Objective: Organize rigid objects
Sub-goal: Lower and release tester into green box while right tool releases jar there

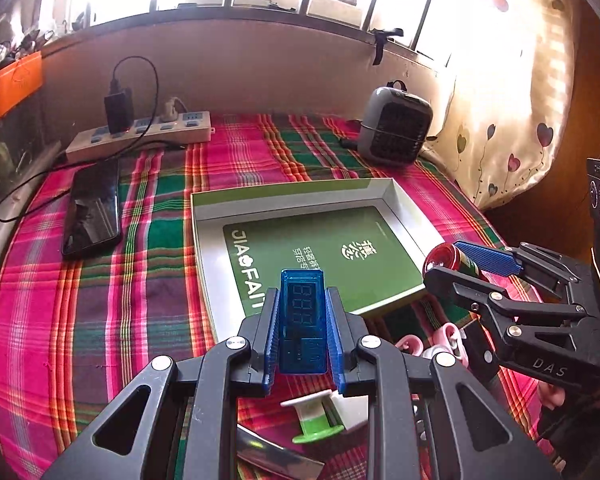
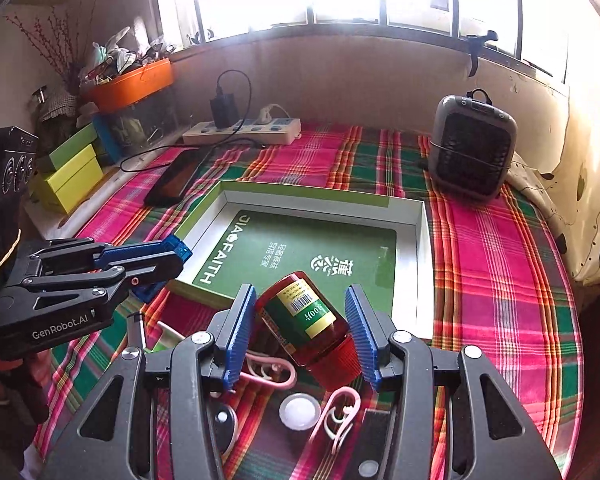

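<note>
Plaid cloth covers the bed I'm working over, with the open box (image 2: pixel 416 236) as my landmark. Nearest me, short of the box, loose bits lie scattered: pink hooks (image 2: pixel 272 372) and a white cap (image 2: pixel 299 411). My left gripper (image 1: pixel 302 316) pinches the blue meter (image 1: pixel 302 320) upright above the box's near edge, and my right gripper (image 2: pixel 300 320) clamps the red bottle (image 2: pixel 306 320) tilted over that same edge; both look ready to drop in. Beyond the box sit a phone (image 1: pixel 94 212), a power strip (image 1: pixel 140 136) and a small heater (image 1: pixel 394 126).
</note>
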`<state>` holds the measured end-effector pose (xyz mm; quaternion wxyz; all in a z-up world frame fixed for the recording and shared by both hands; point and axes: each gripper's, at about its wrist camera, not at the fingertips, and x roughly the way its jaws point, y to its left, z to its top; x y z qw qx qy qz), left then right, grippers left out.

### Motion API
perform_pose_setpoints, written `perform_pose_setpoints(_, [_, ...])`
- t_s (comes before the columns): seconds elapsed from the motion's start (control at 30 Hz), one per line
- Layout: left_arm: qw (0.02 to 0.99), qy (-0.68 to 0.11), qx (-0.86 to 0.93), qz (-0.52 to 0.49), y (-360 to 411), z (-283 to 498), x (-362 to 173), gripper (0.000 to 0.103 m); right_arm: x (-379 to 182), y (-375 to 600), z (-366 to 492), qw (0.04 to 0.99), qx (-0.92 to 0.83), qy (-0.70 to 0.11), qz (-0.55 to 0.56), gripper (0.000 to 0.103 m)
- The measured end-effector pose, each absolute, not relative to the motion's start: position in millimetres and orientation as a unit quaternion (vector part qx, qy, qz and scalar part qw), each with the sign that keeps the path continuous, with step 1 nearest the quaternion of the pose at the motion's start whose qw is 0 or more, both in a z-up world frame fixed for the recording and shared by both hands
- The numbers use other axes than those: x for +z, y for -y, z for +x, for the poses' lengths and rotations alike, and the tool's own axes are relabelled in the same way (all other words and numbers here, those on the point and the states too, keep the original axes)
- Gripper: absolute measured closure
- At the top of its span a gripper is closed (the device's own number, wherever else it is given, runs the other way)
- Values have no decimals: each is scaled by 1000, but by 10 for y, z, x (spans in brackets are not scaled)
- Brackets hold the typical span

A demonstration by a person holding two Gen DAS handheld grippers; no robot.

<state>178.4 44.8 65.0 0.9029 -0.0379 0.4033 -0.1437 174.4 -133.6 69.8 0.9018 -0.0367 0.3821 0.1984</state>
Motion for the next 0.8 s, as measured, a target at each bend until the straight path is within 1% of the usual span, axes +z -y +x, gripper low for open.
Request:
perform_pose_setpoints(0.37, [896, -419, -141, -39, -424, 2158, 471, 83, 426, 1282, 2261, 891, 185, -413, -33, 56])
perform_pose_setpoints(0.4, [895, -421, -141, -37, -420, 2180, 451, 83, 401, 1282, 2295, 890, 184, -415, -33, 57])
perform_pose_setpoints(0.43, [894, -423, -140, -36, -419, 2205, 430, 83, 381, 1280, 2321, 890, 184, -417, -32, 62])
perform_pose_setpoints(0.8, [886, -441, -136, -30, -379, 2330, 258, 83, 193, 1243, 2460, 883, 178, -433, -39, 62])
